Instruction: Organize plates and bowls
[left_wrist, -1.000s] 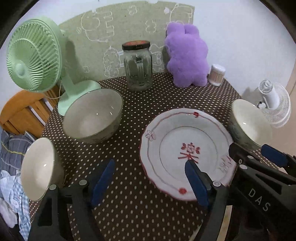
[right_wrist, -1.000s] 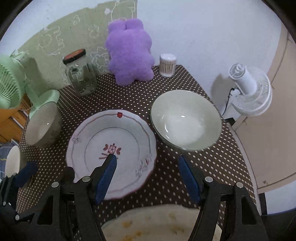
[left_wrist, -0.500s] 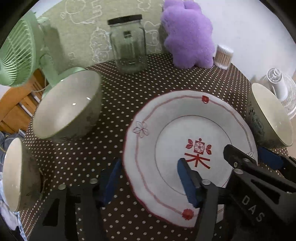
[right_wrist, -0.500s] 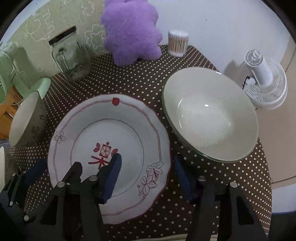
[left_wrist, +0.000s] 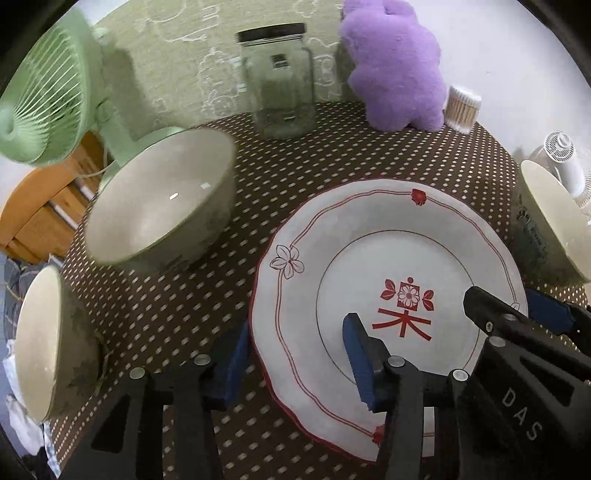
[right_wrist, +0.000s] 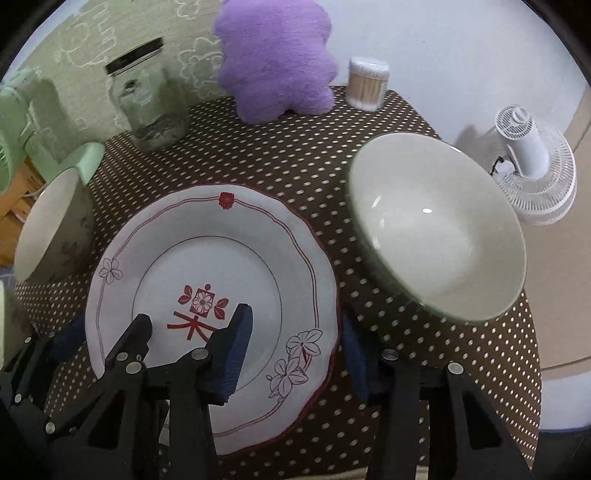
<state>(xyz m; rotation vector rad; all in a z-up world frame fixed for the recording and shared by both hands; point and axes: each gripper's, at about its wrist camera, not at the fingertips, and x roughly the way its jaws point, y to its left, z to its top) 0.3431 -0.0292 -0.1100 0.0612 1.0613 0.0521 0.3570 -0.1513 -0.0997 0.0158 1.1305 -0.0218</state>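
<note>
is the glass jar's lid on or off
On: the clear glass jar stands upright with its black lid seated on top.

White wall (right_wrist: 461, 48) at twelve to two o'clock; green patterned panel (left_wrist: 184, 62) at eleven; wooden chair (left_wrist: 40, 210) at nine; beige floor (right_wrist: 561, 295) at three, bearing white fan (right_wrist: 532, 166).

Lit softly and evenly from above. Glinting in small highlights inside the pale glazed ceramic bowl (right_wrist: 439, 229). Smearing with motion blur along the rim of the cream ceramic bowl (left_wrist: 162, 203). Bending strongly toward dark vignetted corners, fisheye-style.
</note>
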